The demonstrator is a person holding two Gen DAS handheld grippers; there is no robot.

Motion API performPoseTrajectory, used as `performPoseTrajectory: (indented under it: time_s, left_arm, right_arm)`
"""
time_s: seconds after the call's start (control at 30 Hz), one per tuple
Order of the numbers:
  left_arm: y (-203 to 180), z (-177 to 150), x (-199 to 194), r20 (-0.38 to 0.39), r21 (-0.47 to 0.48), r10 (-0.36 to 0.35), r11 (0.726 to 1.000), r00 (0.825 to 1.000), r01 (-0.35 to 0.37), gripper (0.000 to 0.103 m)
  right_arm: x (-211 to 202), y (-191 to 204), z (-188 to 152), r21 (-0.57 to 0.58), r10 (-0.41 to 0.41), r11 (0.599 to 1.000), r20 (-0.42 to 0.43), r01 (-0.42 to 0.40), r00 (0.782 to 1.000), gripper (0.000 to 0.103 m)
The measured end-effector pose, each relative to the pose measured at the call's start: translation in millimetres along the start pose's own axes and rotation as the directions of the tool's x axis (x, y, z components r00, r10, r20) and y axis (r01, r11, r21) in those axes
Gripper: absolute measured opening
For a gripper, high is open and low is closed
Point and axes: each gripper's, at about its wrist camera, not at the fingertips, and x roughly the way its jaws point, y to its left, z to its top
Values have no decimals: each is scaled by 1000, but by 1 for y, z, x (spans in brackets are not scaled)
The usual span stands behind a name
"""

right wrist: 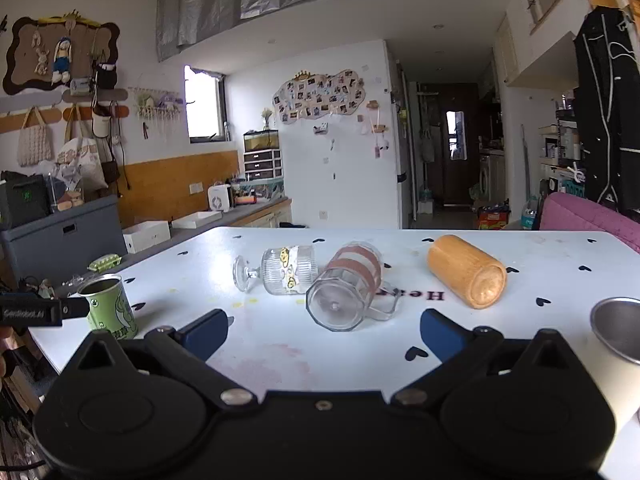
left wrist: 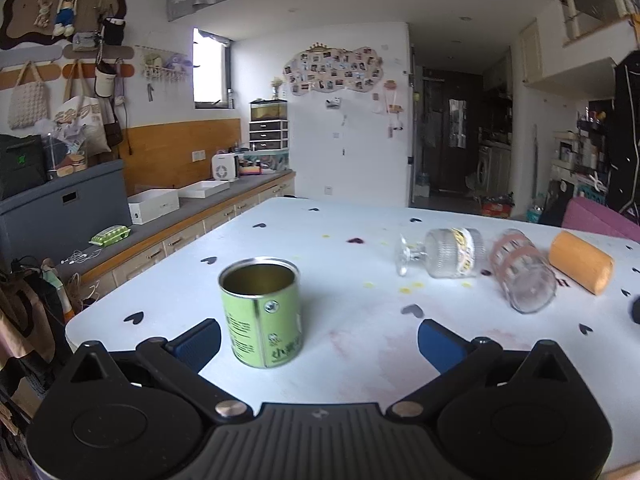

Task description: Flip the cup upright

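1. Left claw (left wrist: 319, 338): spread wide, empty; green cylindrical metal tin (left wrist: 261, 311) upright between its pads, untouched.
2. Right claw (right wrist: 323, 334): spread wide, empty.
3. White heart-printed counter (right wrist: 540, 256): ribbed clear stemmed glass cup (right wrist: 280, 270), pink-banded clear glass mug (right wrist: 346, 290), orange wooden cup (right wrist: 466, 270), all on their sides, mid-counter.

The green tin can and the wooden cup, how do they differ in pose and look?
The green tin can stands upright with its mouth up; the wooden cup lies on its side. The can is printed metal; the cup is plain orange-brown wood. Both are cylinders on the white table.
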Motion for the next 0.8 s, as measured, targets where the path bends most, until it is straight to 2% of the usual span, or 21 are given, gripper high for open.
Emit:
performPoseTrajectory:
  time_s: [0.17,0.27,0.8]
  left_arm:
    - [-15,-6,-8,5,46,11,999,1000,-11,103]
    - [-18,-8,-11,2,45,-11,999,1000,11,103]
    - [-16,-8,-9,-21,26,-11,1000,1000,11,103]
  right_arm:
    - [12,2,3,-17,16,1000,-28,-16,999,103]
    - [18,2,2,-24,12,1000,-40,-13,999,103]
    - [23,4,0,-53,8,999,-83,-13,997,103]
